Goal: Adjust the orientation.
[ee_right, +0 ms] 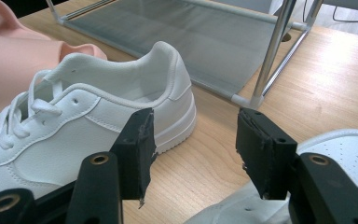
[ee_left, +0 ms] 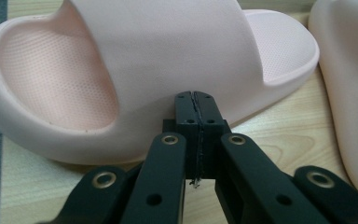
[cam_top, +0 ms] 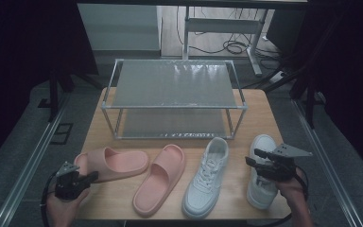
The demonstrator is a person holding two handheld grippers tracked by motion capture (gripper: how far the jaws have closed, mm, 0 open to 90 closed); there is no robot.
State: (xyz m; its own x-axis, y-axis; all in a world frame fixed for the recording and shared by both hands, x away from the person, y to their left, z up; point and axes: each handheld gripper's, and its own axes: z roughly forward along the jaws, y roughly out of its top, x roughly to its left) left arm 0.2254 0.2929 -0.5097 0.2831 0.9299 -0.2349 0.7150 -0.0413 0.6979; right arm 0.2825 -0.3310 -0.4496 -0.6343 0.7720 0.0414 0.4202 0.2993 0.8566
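No brand, label or legible writing shows on any item.

Lower left of the high view: left claw (cam_top: pixel 90 177), clenched with nothing between its jaws, tips just beside the heel end of the left slipper (cam_top: pixel 113 163). The left claw view adds what the high view cannot resolve: the jaws meet flush, a frayed seam between the pads, pointing at the slipper's (ee_left: pixel 135 79) outer wall below its strap; whether they touch it cannot be told. The dimpled footbed texture is seen here.

Lower right of the high view: right claw (cam_top: pixel 253 157), released, over the right sneaker (cam_top: pixel 261 175). The right claw view shows the jaws well apart with bare tabletop (ee_right: pixel 205 158) between them, the right sneaker's perforated toe (ee_right: pixel 349 154) at lower right.

Centre: right slipper (cam_top: pixel 159 179) and left sneaker (cam_top: pixel 207 177) lie side by side; the left sneaker's laces (ee_right: pixel 14 126) are clear in the right claw view.

Farthest: two-tier rack (cam_top: pixel 175 97), metal frame, mesh shelves, both bare, at the tabletop's far edge.
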